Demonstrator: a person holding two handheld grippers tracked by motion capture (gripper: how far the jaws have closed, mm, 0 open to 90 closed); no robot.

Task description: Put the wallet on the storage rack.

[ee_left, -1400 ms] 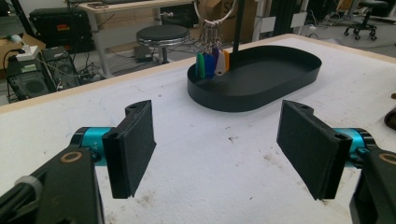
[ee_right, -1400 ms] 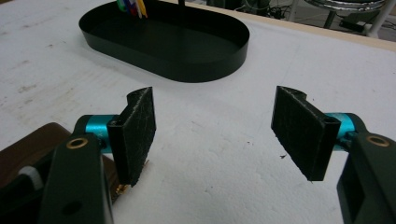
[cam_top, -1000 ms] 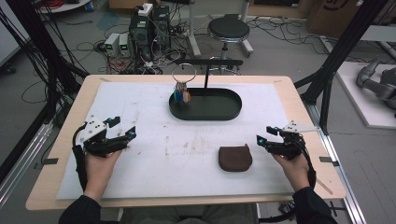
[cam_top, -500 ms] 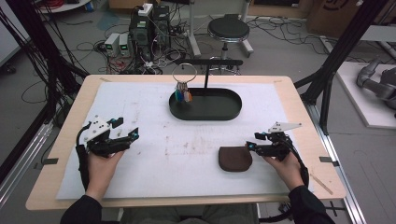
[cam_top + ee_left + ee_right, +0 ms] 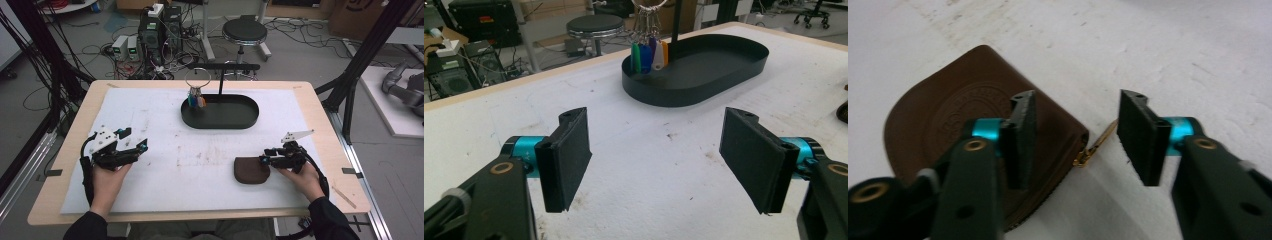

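Right gripper view: pouch (image 5: 948, 120) partly behind jaws.

A brown leather pouch (image 5: 251, 170) lies flat on the white table cover, near the right front edge. It is rounded on one side, with an embossed round seal, and its gold zipper pull (image 5: 1093, 147) sticks out sideways.

A black oval tray (image 5: 250, 120) sits far back on the white-covered tabletop (image 5: 150, 115); a ring of coloured key tags (image 5: 195, 99) hangs over its left end; a black stool (image 5: 244, 32) stands beyond.
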